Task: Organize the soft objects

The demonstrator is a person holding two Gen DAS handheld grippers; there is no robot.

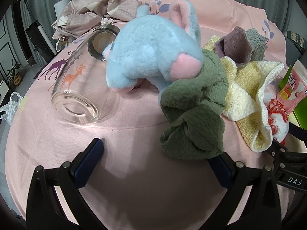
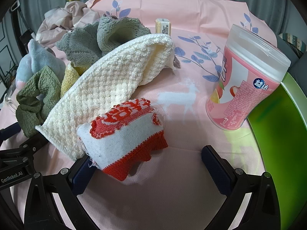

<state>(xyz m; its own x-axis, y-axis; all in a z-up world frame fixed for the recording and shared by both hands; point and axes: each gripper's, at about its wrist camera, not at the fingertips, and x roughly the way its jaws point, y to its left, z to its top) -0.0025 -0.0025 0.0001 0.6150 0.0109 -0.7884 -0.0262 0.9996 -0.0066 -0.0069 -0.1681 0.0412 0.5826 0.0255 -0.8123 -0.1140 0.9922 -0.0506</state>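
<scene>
A blue plush elephant (image 1: pixel 153 51) with pink ears lies in the middle of the pink tablecloth, its rear against a crumpled green cloth (image 1: pixel 193 115). My left gripper (image 1: pixel 156 153) stands open just short of both; the green cloth's near corner covers its right fingertip. To the right, a cream towel (image 2: pixel 107 88) drapes over a grey cloth (image 2: pixel 96 38). A red-and-white knit piece (image 2: pixel 124 132) lies in front of the towel. My right gripper (image 2: pixel 147 157) is open, and the knit's near end rests between the fingers beside the left one, not pinched.
A clear glass jar (image 1: pixel 80 80) lies on its side left of the elephant. A pink lidded canister (image 2: pixel 247 80) stands at the right beside a green bin wall (image 2: pixel 278 134). Crumpled pinkish fabric (image 1: pixel 96 9) sits at the back left, a small yellow box (image 2: pixel 163 25) at the back.
</scene>
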